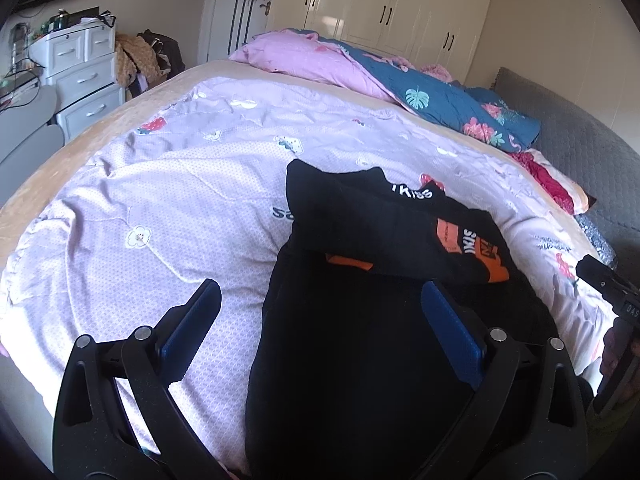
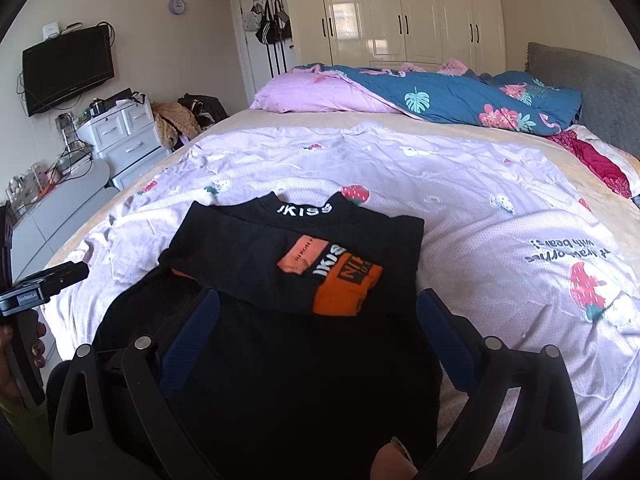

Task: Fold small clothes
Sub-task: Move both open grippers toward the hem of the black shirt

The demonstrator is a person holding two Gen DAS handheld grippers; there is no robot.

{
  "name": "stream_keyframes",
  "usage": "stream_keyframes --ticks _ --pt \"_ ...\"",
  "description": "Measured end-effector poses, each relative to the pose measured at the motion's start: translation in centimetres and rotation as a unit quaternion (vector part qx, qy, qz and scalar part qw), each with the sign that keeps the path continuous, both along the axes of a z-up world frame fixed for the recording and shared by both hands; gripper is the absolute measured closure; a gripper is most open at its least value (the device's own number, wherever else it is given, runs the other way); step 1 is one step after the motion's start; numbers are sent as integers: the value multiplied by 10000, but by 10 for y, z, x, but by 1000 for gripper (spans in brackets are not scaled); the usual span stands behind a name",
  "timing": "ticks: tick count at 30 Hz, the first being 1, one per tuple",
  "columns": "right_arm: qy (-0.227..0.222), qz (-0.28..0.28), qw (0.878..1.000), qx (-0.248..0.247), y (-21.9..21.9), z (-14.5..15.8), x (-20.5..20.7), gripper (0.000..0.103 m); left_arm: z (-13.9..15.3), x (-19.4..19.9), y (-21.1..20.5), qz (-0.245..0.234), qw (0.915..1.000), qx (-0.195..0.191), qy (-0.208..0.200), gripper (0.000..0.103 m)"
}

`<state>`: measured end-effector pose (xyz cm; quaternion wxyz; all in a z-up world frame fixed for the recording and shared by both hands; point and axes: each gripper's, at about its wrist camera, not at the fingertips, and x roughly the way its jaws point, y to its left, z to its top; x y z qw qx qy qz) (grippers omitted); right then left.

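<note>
1. Blue rubbery pads line my left gripper (image 1: 320, 320), and I see its jaws spread wide with nothing between them; the left finger hangs over bare bedding, the right one over dark cloth.
2. My right gripper (image 2: 318, 322) has its jaws just as wide apart, also holding nothing, both fingers poised above the same dark cloth.
3. The black garment (image 2: 280, 320) lies on the bed straight ahead of both grippers, its far part folded back over the near part so the collar lettering (image 2: 306, 209) and the orange print patches (image 2: 340, 280) face up.
4. From the left wrist view the black garment (image 1: 380, 280) sits to the right of centre, and its near part runs down out of frame between the fingers.
5. Under it is a lilac quilt (image 2: 460, 220) printed with strawberries and small white shapes, spread flat over a tan bedsheet (image 1: 132, 108).
6. At the far side of the bed lie a pink pillow (image 2: 320, 96) and a rumpled teal floral duvet (image 2: 460, 96), with a grey padded headboard (image 2: 600, 92) to the right.
7. Beyond the bed I see cream wardrobe doors (image 2: 400, 12), a white drawer unit (image 2: 124, 136) and a wall-mounted television (image 2: 68, 68) on the left.
8. Each wrist view catches the other handheld rig at its edge: the right one (image 1: 612, 292) and the left one (image 2: 36, 292).
</note>
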<state>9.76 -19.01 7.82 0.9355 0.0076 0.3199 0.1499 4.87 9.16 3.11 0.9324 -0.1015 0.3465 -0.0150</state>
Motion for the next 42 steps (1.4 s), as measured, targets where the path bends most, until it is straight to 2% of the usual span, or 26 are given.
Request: stream_keyframes --ticks 24,38,40,42 --pt "446 -81 9988 -202 -29 -30 -33 5 -22 -26 -1 24 9981 320 517 9" --pt "672 -41 9971 -343 -38 -46 -47 5 -60 -52 12 -49 9949 310 960 9" --pt "699 -50 9970 -331 -39 -48 -48 5 -65 -55 15 -48 9944 252 1027 12" --pt "739 -56 9967 -344 -39 -50 -48 5 -68 -56 17 -63 9941 187 1062 22"
